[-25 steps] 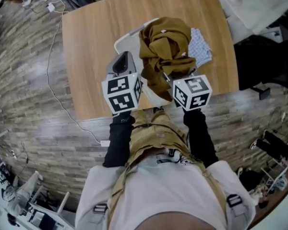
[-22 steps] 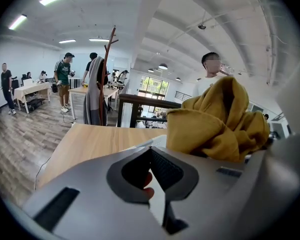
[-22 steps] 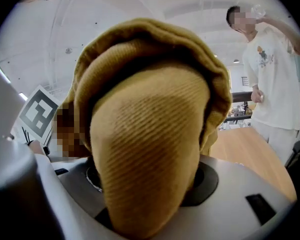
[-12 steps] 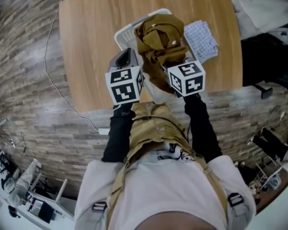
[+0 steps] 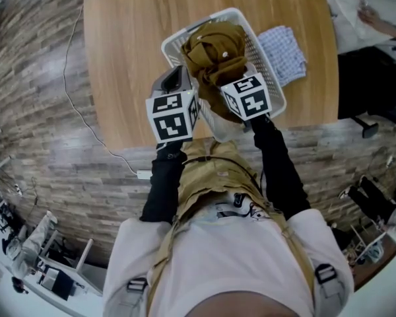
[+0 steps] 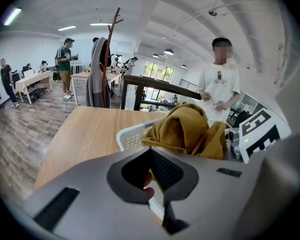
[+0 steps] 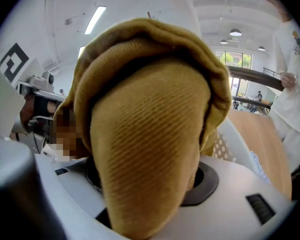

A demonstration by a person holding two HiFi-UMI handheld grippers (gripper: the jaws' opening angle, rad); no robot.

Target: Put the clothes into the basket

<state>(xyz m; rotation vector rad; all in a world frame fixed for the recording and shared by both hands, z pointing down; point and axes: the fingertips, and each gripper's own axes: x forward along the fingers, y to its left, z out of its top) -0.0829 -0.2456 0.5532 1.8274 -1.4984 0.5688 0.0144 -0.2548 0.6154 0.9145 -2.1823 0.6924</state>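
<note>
A mustard-brown garment (image 5: 218, 51) lies bunched in the white perforated basket (image 5: 269, 71) on the wooden table (image 5: 125, 58). My right gripper (image 5: 230, 79) reaches over the basket's near rim, shut on the garment. In the right gripper view the ribbed cloth (image 7: 150, 134) covers its jaws. My left gripper (image 5: 173, 78) is at the basket's near-left rim. Its own view shows the garment (image 6: 187, 131) and the basket (image 6: 132, 136) just ahead, but its grey body hides how its jaws stand. A checked blue-white cloth (image 5: 284, 45) lies on the table right of the basket.
A person in a white T-shirt (image 6: 217, 84) stands at the table's far right side. A cable (image 5: 72, 78) runs across the wood floor left of the table. A coat stand (image 6: 107, 59) and desks with people are beyond the table.
Both grippers have come down, the right one more. The mustard garment has sunk from above the basket into it, and more of the basket's rim now shows.
</note>
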